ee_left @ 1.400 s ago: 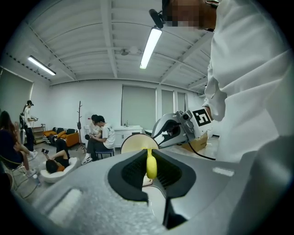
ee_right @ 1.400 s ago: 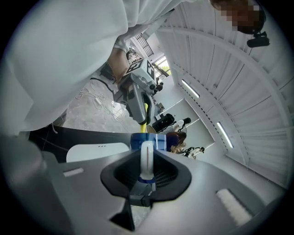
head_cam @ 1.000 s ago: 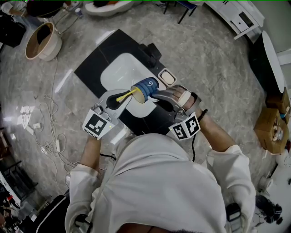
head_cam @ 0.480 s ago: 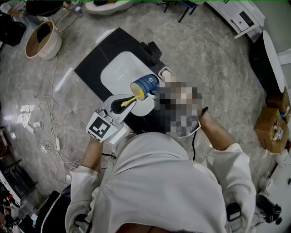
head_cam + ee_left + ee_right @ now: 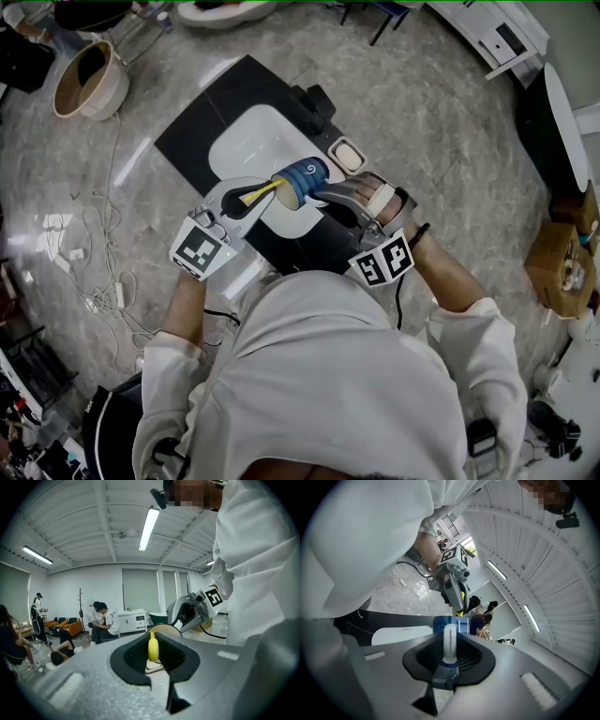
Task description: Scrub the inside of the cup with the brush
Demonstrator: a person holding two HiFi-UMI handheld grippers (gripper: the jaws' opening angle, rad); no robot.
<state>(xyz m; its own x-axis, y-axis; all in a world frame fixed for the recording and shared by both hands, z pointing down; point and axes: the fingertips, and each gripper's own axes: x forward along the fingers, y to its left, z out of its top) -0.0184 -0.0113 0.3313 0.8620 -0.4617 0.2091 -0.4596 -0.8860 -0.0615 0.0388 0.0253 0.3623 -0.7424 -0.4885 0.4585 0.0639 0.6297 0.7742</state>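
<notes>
The person's white shirt (image 5: 328, 375) fills the near part of the head view, and both forearms reach forward from it over a black table (image 5: 192, 141). The left gripper (image 5: 238, 201) points nearly level toward the right; in the left gripper view its fingers are closed narrowly on the yellow handle of the brush (image 5: 259, 194), which stands between them and runs straight ahead. The right gripper (image 5: 322, 195) comes in from the other side, angled somewhat downward, and the right gripper view shows its fingers clamped on the white handle (image 5: 449, 645) of the cup (image 5: 302, 178). The cup is blue with a pale swirl on its side, held off the table and tipped onto its side, its mouth turned toward the left gripper. The brush's yellow handle passes into that mouth, so the head is inside the cup (the bristles themselves are hidden by the rim). Below the cup lies a white rounded slab (image 5: 246, 141) set in the table; whether it is a basin or a flat board I cannot tell. Just beyond the cup, a small pale dish (image 5: 346, 157) sits on the table, and past it a black object (image 5: 313, 103) at the far edge. Farther off on the marbled floor (image 5: 441, 131) are loose cables (image 5: 94, 272) at left and a round basket (image 5: 84, 82) in the far left corner.
</notes>
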